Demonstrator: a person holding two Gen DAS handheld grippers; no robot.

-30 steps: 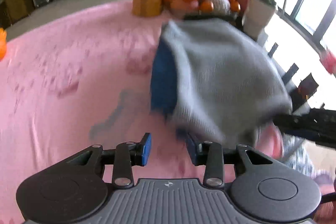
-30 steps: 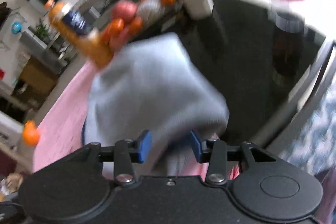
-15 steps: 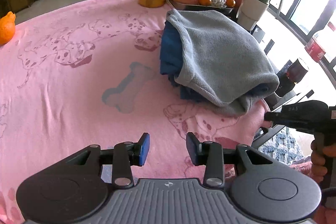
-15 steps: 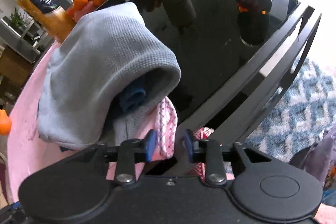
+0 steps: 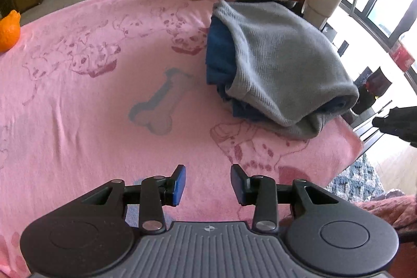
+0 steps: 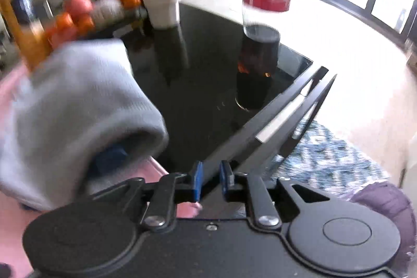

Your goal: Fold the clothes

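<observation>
I'm holding my left gripper (image 5: 207, 183) open and empty over the pink blanket (image 5: 78, 95), jaws spread wide. The folded grey sweater (image 5: 281, 56) is sitting ahead and to its right, wrapped over a blue garment (image 5: 219, 54), near the blanket's far right corner. I'm holding my right gripper (image 6: 210, 180) with pads nearly together, only a narrow gap, nothing between them; the sweater (image 6: 75, 100) is lying just ahead-left of it, blurred. A cola bottle (image 6: 263, 25) is standing ahead on the black glass table (image 6: 198, 85).
</observation>
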